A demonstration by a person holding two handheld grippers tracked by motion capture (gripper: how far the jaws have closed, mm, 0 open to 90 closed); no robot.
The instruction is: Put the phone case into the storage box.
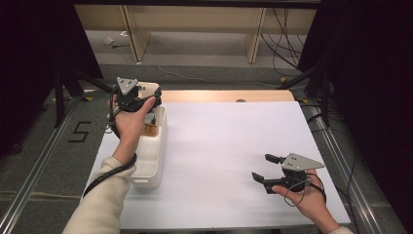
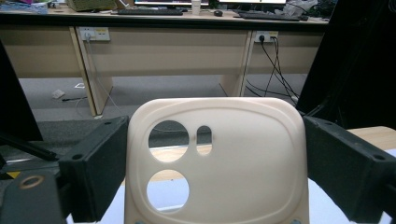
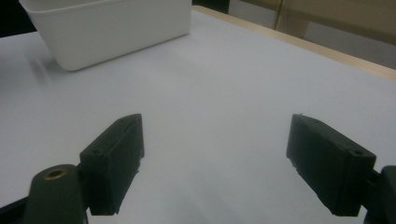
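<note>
From above I see my left hand-held gripper (image 1: 146, 95) raised over the far end of the white bin (image 1: 155, 161), which sits along the left edge of the counter (image 1: 229, 146); the cream plastic panel (image 1: 148, 89) it carries is mostly hidden there behind my hand and the grey plate. The left gripper view gives me what the high view cannot: the panel (image 2: 247, 158) stands upright between the two black jaws, which press against its left and right edges, so this left hand-held gripper (image 2: 215, 172) is closed on it at a wide span. The panel is a rounded-corner cream shell, smooth and matte, with two round holes stacked at its left and a small oval slot just beside the upper one. Inside the bin, near its far end, something brownish shows from above, too small for me to tell what it is. The middle of the counter is open white surface from the bin across to my other hand, with a wooden strip along the far edge. At the near right, my right hand-held gripper (image 1: 268, 168) hovers low, close to the right edge. The right gripper view shows that right hand-held gripper (image 3: 215, 163) spread wide, with nothing between the jaws, bare counter beneath, and the bin (image 3: 112, 32) well apart at upper left.
</note>
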